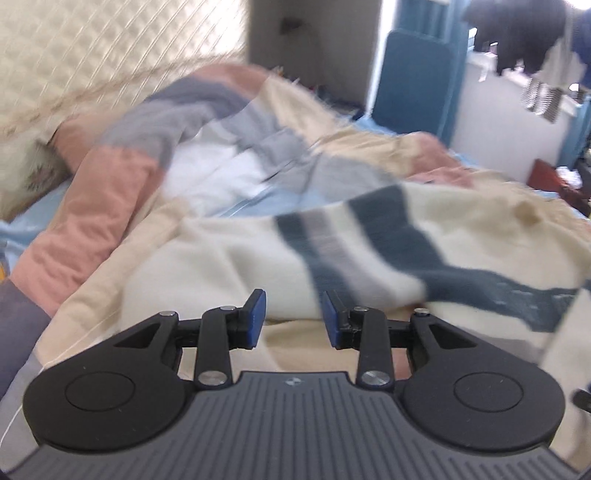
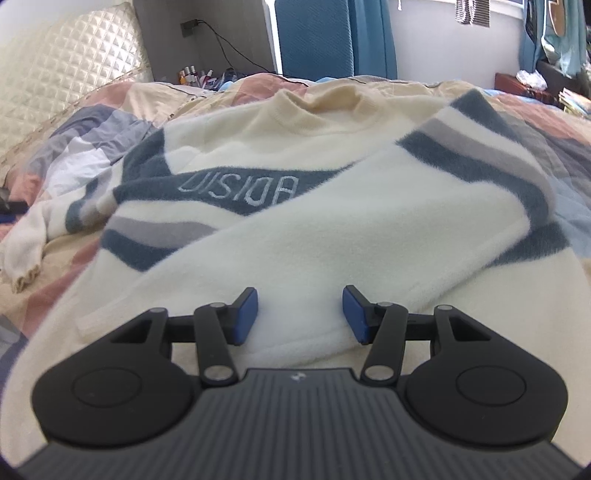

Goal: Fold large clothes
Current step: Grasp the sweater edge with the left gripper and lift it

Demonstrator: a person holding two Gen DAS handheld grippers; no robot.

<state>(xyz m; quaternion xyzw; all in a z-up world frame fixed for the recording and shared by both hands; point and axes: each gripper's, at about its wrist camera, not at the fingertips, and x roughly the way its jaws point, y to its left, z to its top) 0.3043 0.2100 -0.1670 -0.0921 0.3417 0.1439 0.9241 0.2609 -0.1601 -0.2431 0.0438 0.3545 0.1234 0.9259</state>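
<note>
Cream fleece sweater (image 2: 295, 236) with blue-grey stripes, sleeve folded across; both hand-held grippers wide, empty.

A bed with a patchwork quilt (image 2: 561, 122) in pink, grey and cream fills the room. A cream quilted headboard (image 2: 70, 70) stands at the left, blue curtains (image 2: 332, 37) hang by a bright window, and a grey wall (image 2: 221, 33) carries a socket.

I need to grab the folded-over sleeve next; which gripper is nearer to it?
Right. The right gripper is open directly over the folded sleeve, at its cuff end. The left gripper, also open, sits beside the sweater, its view blurred.
</note>
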